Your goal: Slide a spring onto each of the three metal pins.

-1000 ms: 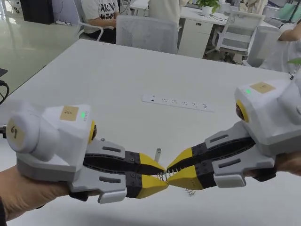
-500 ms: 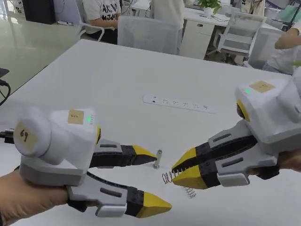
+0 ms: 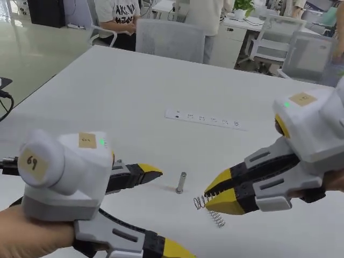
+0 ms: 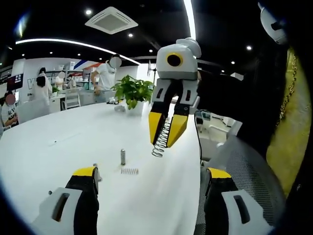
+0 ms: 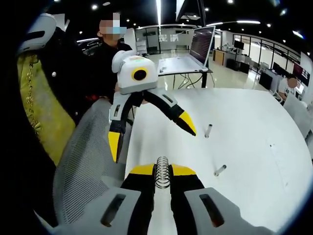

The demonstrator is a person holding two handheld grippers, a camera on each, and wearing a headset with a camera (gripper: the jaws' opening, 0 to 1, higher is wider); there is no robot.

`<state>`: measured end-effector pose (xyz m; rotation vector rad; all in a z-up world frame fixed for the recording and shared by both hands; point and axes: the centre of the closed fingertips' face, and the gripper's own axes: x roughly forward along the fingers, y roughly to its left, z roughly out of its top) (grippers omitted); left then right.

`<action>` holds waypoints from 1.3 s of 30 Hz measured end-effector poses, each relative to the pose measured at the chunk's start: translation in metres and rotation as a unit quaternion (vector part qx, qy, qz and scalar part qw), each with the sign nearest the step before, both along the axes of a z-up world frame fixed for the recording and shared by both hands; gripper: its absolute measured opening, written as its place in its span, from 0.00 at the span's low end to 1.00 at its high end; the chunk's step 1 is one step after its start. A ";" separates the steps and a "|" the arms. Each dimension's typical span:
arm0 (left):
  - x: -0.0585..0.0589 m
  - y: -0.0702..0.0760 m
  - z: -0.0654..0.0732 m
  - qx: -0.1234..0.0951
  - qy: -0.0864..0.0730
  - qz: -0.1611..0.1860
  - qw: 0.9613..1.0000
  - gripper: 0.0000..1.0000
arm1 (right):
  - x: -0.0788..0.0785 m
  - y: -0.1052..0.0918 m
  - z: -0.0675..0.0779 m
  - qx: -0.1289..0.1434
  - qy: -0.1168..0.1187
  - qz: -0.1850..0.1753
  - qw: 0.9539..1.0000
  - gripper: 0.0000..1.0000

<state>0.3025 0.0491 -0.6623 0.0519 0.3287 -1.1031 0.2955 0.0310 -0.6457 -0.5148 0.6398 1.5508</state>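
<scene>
A short metal pin (image 3: 181, 183) stands upright on the white table (image 3: 123, 97). My right gripper (image 3: 207, 198) is shut on a small wire spring (image 3: 199, 202), just right of the pin and a little above the table. In the right gripper view the spring (image 5: 162, 172) sits end-on between the closed yellow tips (image 5: 162, 169). A second spring (image 3: 216, 217) lies on the table under the right gripper. My left gripper (image 3: 169, 212) is open wide, left of the pin, with nothing in it. Two pins (image 5: 208, 130) (image 5: 220, 170) are in the right gripper view.
A white power strip (image 3: 201, 118) lies mid-table beyond the pin. Office chairs (image 3: 169, 37) and seated people are along the far edge. The loose spring (image 4: 129, 171) and the pin (image 4: 122, 156) sit between my left jaws' line and the right gripper (image 4: 164, 139).
One second ago both grippers met tip to tip at the spring. The left gripper has opened and drawn back left; the right keeps the spring and has shifted slightly right.
</scene>
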 end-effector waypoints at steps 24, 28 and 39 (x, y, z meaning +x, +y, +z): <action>0.003 0.065 -0.007 0.015 -0.004 0.108 0.994 0.95 | 0.047 0.002 -0.005 -0.042 -0.013 -0.002 0.999 0.08; 0.002 0.078 -0.011 0.019 -0.001 0.129 0.992 0.95 | 0.059 0.004 -0.009 -0.051 -0.013 -0.004 0.999 0.08; 0.001 0.098 -0.012 0.022 -0.002 0.162 0.987 0.93 | 0.090 0.011 -0.027 -0.098 -0.025 0.000 0.995 0.08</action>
